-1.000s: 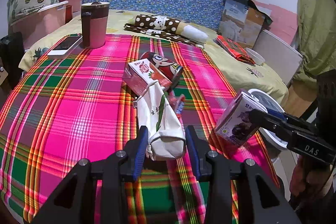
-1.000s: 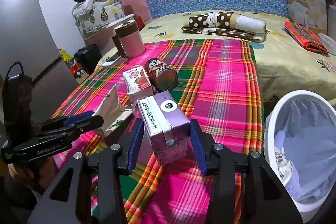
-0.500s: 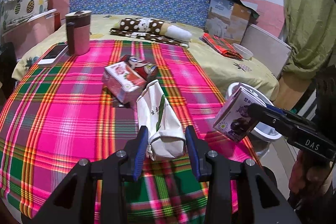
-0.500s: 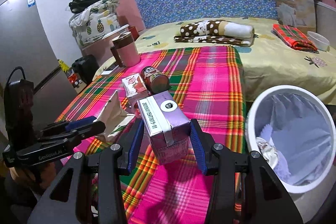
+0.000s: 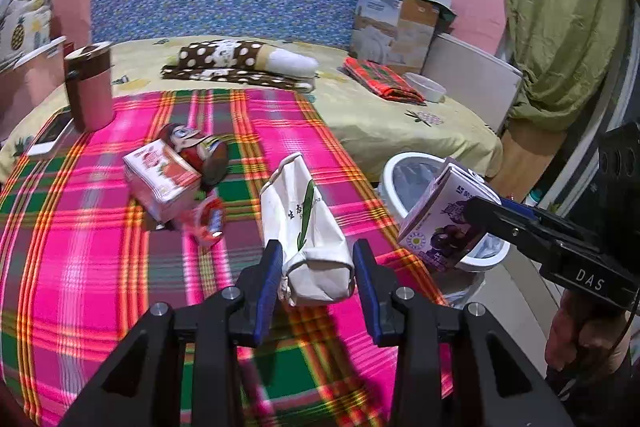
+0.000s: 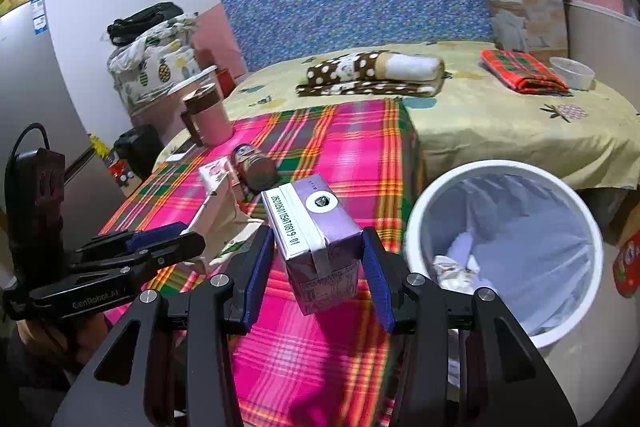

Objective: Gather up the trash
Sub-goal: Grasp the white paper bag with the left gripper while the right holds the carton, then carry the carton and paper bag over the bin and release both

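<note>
My left gripper [image 5: 316,263] is shut on a white carton with a green leaf print [image 5: 308,227] and holds it above the plaid cloth. My right gripper [image 6: 320,259] is shut on a purple drink carton [image 6: 316,223], held at the bed's edge just left of the white trash bin [image 6: 500,171]. The bin also shows in the left wrist view [image 5: 404,163], behind the purple carton [image 5: 444,223]. A pink carton [image 5: 160,175], a red can lying on its side [image 5: 196,151] and a small red wrapper [image 5: 208,223] lie on the cloth.
A pink and brown tumbler [image 5: 88,91] and a phone [image 5: 52,139] sit at the cloth's far left. A dotted brown pillow [image 5: 240,63], folded red cloth [image 5: 380,79] and white bowl [image 5: 426,91] lie on the yellow sheet. A cardboard box [image 5: 392,23] stands behind.
Both grippers have moved right toward the bin with their cartons. The bin looks larger and closer in the right wrist view. The red wrapper on the cloth is uncovered.
</note>
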`<state>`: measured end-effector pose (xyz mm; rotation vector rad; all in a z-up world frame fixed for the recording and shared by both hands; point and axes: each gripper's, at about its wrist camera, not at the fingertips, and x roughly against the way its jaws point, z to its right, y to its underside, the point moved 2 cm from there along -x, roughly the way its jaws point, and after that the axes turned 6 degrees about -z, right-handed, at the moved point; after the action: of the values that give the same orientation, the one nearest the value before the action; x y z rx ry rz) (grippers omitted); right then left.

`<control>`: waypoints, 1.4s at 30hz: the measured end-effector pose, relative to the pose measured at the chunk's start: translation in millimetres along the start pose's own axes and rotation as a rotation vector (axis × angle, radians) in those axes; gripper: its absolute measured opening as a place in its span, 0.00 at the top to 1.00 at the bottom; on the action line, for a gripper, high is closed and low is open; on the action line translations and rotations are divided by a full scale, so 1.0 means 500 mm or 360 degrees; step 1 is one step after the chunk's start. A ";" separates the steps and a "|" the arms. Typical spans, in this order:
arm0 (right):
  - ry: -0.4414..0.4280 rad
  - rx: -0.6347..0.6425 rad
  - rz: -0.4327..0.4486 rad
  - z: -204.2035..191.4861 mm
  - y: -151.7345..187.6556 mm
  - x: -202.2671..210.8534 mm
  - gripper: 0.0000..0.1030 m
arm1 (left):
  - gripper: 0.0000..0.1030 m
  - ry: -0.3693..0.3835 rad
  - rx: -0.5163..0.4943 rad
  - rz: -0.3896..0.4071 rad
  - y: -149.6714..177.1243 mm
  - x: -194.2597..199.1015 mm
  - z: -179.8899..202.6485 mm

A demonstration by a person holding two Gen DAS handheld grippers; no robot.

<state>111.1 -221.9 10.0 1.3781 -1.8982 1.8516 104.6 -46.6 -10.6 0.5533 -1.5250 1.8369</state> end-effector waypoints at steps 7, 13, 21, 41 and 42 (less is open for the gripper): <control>0.0069 -0.0049 0.0036 0.041 -0.001 0.020 0.55 | 0.63 0.0059 -0.0075 -0.0013 -0.025 -0.026 0.052; 0.0120 -0.0098 0.0063 0.075 -0.001 0.034 0.55 | 0.63 0.0104 -0.0133 -0.0025 -0.043 -0.045 0.096; 0.0169 -0.0157 0.0078 0.113 0.006 0.045 0.55 | 0.63 0.0148 -0.0182 -0.0038 -0.067 -0.070 0.141; 0.0303 -0.0355 -0.0031 0.220 0.036 0.035 0.55 | 0.63 0.0315 -0.0291 -0.0172 -0.100 -0.177 0.244; 0.0302 -0.0360 -0.0041 0.225 0.039 0.034 0.55 | 0.63 0.0319 -0.0295 -0.0180 -0.098 -0.181 0.248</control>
<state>141.2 -329.7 -17.8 1.1090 -1.9139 1.6312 190.0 -183.5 -12.5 0.3490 -1.4780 1.5946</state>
